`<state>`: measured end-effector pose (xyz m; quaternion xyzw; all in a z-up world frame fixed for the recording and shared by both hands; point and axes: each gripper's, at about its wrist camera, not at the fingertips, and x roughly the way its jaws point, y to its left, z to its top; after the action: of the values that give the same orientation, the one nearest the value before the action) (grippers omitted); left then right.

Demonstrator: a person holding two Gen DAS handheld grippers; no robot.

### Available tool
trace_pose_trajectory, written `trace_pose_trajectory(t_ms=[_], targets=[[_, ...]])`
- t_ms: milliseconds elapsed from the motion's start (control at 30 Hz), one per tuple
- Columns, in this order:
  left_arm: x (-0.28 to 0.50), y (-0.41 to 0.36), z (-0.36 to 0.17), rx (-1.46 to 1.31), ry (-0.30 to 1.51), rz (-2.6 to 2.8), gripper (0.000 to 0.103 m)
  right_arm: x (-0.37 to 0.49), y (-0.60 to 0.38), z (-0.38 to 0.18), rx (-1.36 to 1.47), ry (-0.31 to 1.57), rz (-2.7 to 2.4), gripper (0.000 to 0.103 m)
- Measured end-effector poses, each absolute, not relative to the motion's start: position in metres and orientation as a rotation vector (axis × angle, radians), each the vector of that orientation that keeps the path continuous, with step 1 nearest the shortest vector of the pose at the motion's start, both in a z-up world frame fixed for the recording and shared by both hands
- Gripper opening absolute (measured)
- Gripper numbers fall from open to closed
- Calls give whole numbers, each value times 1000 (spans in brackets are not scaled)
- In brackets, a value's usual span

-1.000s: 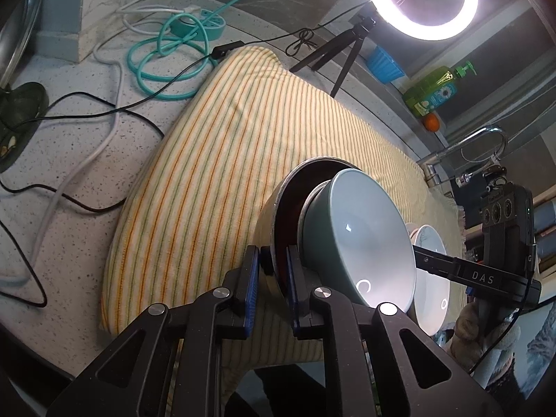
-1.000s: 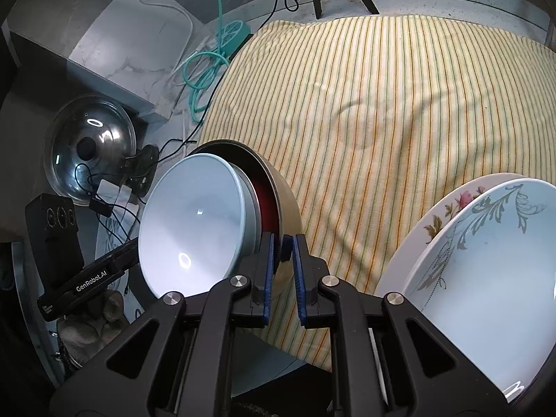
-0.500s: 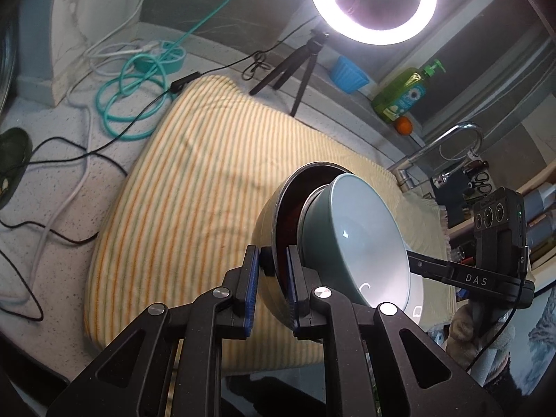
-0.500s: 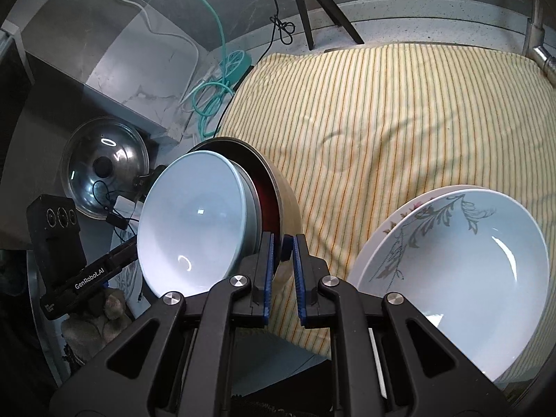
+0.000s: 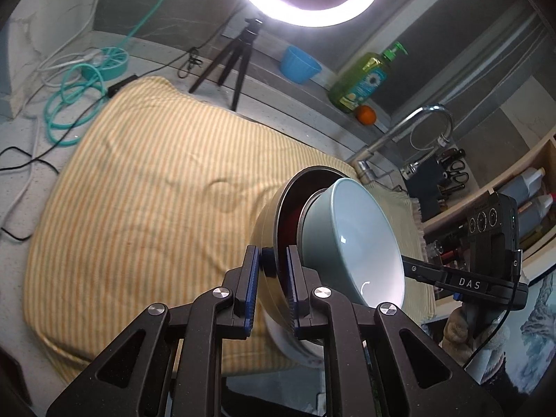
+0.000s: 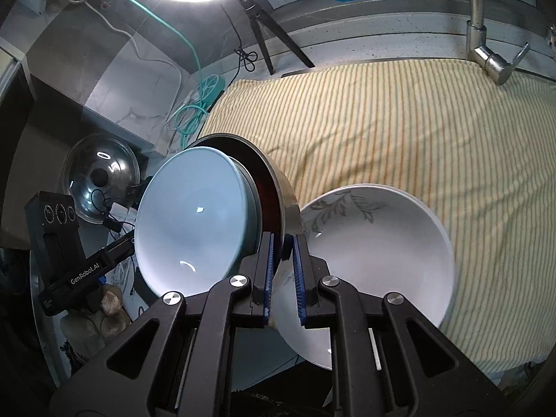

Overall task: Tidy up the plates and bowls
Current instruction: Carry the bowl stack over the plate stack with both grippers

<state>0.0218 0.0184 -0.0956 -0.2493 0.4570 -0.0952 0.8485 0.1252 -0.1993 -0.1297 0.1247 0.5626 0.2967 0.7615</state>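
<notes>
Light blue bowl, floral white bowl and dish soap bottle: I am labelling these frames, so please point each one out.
light blue bowl [image 6: 191, 222], right wrist view, inner wall.
floral white bowl [image 6: 378, 250], right wrist view, inside.
dish soap bottle [image 5: 361, 81], left wrist view, label.

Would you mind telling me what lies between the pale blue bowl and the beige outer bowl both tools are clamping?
A dark red inner bowl sits nested between the pale blue bowl and the beige outer bowl; both wrist views show it.

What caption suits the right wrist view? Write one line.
Right gripper clamps the metal bowl's rim, blue bowl nested inside, above the white floral bowl.
</notes>
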Motion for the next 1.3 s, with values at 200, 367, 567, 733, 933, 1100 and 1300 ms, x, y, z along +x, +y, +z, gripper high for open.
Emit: trace_pose_trajectory(t_ms=[200, 367, 567, 733, 933, 1100, 1300], targets=[[25, -12, -102, -513, 988, -224, 11, 126, -238, -133, 280, 1232, 618, 13], [26, -32, -110, -501, 1012, -227, 11, 125, -259, -142, 284, 1245, 602, 12], [26, -47, -119, -499, 1037, -228, 11, 125, -275, -152, 286, 1260, 592, 12], [26, -53, -123, -502, 1049, -224, 11, 125, -283, -157, 286, 1266, 589, 12], [26, -57, -128, -499, 1059, -219, 11, 123, -286, -162, 282, 1271, 588, 12], [26, -59, -132, -493, 1068, -212, 11, 122, -287, -164, 275, 1273, 584, 12], [25, -60, -127, -487, 1052, -207, 12, 123, -288, -166, 275, 1275, 585, 12]])
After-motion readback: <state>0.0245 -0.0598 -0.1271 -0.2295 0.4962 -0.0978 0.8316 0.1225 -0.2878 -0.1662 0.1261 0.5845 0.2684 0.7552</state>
